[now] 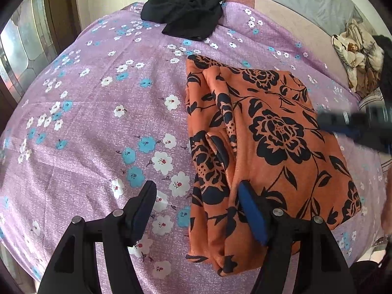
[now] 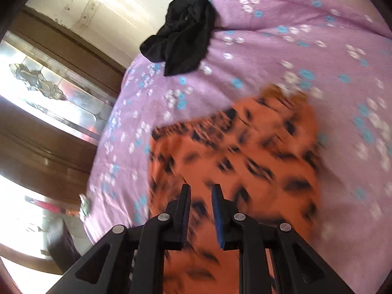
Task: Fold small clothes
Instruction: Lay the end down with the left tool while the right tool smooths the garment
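Note:
An orange garment with black flowers (image 1: 264, 142) lies folded on a purple flowered bedsheet (image 1: 98, 112). My left gripper (image 1: 198, 191) is open and empty, just above the garment's near left edge; its right finger (image 1: 250, 208) is over the cloth. My right gripper (image 1: 343, 122) shows blurred at the garment's right edge. In the right wrist view the garment (image 2: 232, 159) is motion-blurred, and my right gripper (image 2: 201, 193) hangs above it with a narrow gap between the fingers and nothing in it. A crumpled black garment (image 1: 186, 12) lies at the far edge, also in the right wrist view (image 2: 181, 34).
A wooden door with patterned glass (image 2: 49, 93) stands to the left of the bed. A pile of patterned cloth (image 1: 357, 56) lies at the far right. The sheet (image 2: 306, 49) stretches beyond the orange garment.

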The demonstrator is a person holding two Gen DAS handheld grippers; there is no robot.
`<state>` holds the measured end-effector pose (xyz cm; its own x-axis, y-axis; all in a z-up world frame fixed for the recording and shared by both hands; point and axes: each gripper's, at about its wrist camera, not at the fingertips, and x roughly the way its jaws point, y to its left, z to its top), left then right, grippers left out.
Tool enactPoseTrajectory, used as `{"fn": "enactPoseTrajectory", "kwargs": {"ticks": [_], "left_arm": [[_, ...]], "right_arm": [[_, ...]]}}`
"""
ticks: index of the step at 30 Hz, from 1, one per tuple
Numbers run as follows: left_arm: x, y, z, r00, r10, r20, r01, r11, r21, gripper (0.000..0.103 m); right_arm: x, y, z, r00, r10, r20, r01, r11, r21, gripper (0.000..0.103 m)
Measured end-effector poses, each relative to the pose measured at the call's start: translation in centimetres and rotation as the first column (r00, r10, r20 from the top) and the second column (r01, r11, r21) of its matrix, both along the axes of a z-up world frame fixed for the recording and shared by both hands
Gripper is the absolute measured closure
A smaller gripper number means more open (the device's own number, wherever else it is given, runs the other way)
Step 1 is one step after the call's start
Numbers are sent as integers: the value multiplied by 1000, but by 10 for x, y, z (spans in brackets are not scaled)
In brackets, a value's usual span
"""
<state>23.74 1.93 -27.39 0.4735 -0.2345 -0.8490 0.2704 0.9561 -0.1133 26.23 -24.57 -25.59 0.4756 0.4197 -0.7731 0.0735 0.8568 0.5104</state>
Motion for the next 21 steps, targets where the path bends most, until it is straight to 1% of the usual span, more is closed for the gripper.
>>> {"fn": "enactPoseTrajectory", "kwargs": {"ticks": [3,5,6,7,10,13,15,17,19,21], "left_arm": [[-1,-4,0,1000,-6,19,6,1000,24,32],[-1,-7,-1,1000,-5,30,4,999,39,31],[-1,-7,0,999,-6,39,4,999,46,31],[-2,-8,0,999,-8,50,6,998,56,31],[-2,-11,0,997,-16,70,10,997,80,31],[0,-12,0,997,-9,73,2,996,88,30],[0,-14,-1,997,-6,79,-2,995,98,30],[-1,-18,0,995,-11,94,0,993,119,30],[-2,-19,0,995,-12,100,-1,992,129,30],[-1,-20,0,995,-10,101,-4,991,133,31]], "right_arm": [[-17,-3,-23,999,12,-35,-13,999,-29,82],[-22,-4,-41,1000,7,-20,-7,1000,-21,82],[-25,-5,-42,1000,-5,9,5,1000,-9,82],[-24,-5,-42,1000,-5,18,5,1000,-4,82],[-25,-10,-38,1000,11,25,-11,1000,12,82],[-32,-20,-29,999,-8,36,6,999,36,82],[-37,-26,-21,998,-23,54,22,999,26,80],[-40,-29,-17,997,-29,75,28,999,18,81],[-37,-29,-25,999,-21,50,20,1000,15,80],[-32,-27,-41,1000,-1,15,1,999,38,80]]}}
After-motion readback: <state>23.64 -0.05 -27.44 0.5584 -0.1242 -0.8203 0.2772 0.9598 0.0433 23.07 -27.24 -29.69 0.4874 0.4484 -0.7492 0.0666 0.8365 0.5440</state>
